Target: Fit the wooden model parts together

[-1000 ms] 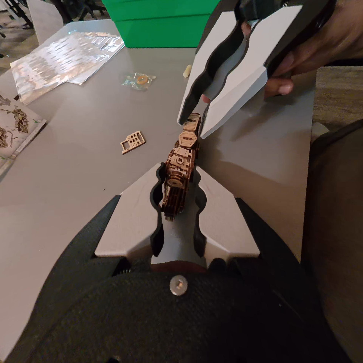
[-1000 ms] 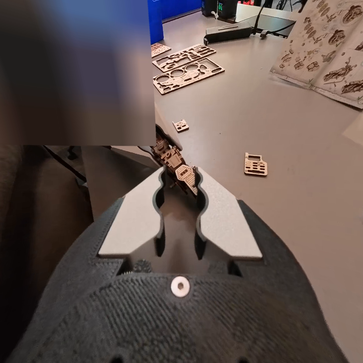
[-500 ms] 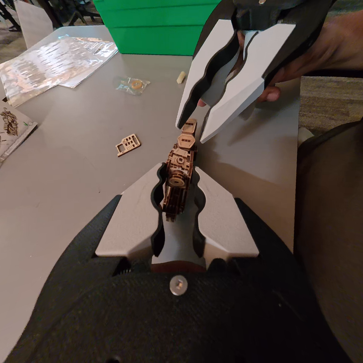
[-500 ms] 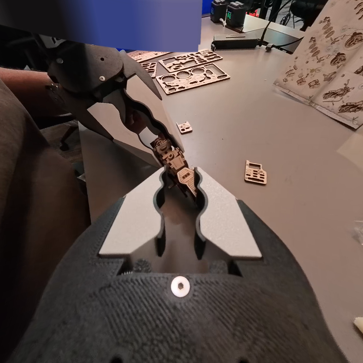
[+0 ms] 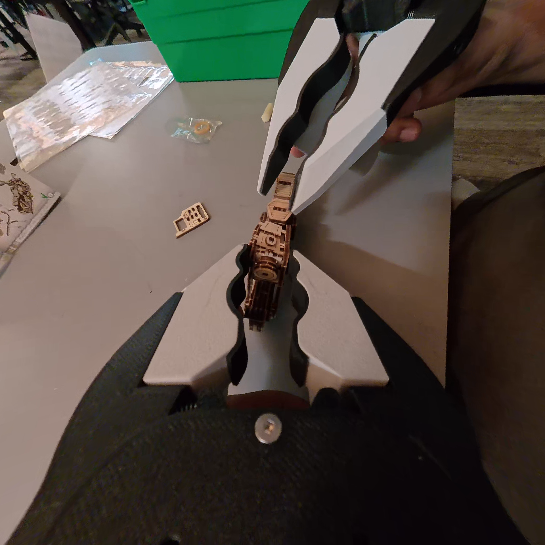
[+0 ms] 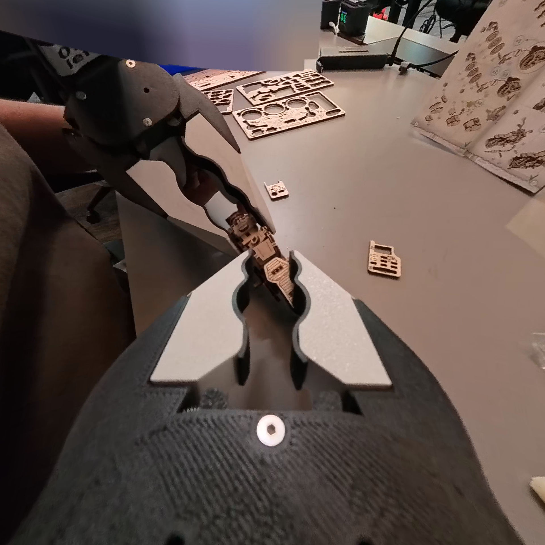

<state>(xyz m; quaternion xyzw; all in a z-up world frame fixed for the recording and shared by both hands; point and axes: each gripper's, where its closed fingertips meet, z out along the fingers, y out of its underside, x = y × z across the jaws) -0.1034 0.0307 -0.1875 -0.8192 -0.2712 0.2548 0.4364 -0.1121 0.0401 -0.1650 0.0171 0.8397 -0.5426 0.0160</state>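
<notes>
Not much lettering around my claws. Right cam: green lit digits on a black charger at 1 o'clock, and an instruction sheet at 2 o'clock, its print too small. Left cam: tiny engraved numbers on the small wooden cut-out at 10 o'clock.

Matt grey table, pale laser-cut wooden model, crinkly glossy plastic bag.

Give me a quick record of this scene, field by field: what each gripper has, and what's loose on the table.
left gripper: shut on wooden model, near end
right gripper: closed around the model's far end
model position: held above grey table, spanning both grippers
loose parts: small punched wooden piece; empty part sheets
other: green bin, instruction sheet
</notes>
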